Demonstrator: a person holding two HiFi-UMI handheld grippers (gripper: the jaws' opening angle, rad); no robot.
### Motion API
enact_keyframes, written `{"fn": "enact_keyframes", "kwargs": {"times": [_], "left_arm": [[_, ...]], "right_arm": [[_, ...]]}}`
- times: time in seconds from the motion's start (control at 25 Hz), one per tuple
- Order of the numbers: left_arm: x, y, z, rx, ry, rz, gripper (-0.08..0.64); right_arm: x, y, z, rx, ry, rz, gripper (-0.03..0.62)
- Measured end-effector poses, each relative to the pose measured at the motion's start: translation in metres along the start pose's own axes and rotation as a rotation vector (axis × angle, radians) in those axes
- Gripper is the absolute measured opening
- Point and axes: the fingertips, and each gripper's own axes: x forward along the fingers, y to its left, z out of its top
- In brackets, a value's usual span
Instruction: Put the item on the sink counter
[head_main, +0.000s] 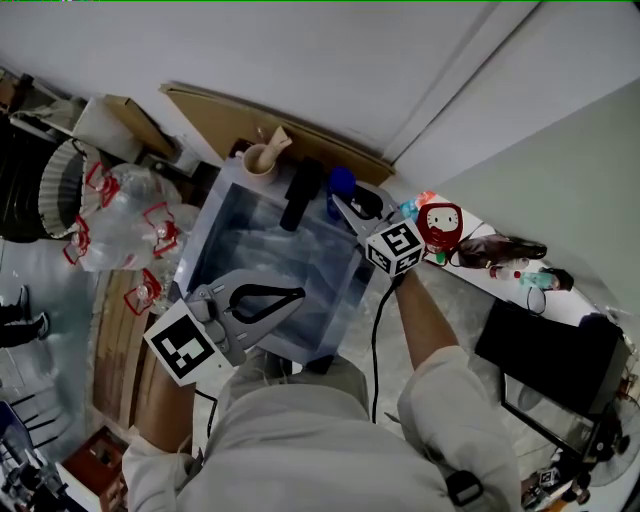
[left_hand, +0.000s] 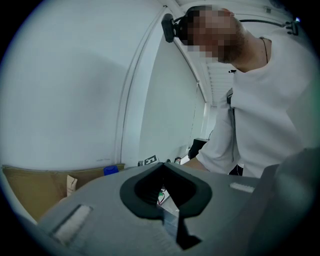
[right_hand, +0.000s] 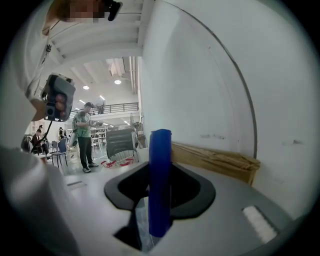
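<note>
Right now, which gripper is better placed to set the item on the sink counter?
Right. The right gripper is shut on the blue item above the far rim of the sink. The left gripper is shut and empty at the near side.

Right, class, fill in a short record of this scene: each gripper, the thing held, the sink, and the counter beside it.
left gripper: fingers together, nothing between them, at the sink's near edge
right gripper: fingers closed on the blue item
blue item: upright between the fingers, by the sink's far right corner
sink: metal basin, in front of the person
counter: right of the sink; a red and white figure stands on it
</note>
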Motion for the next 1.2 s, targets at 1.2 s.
{"fn": "enact_keyframes", "kwargs": {"times": [1.2], "left_arm": [[0.025,0.037,-0.022,0.004,0.036,0.024,0.006]], "right_arm": [[0.030,-0.021,-0.055,-0.095,-0.044,-0.111,0.140]]}}
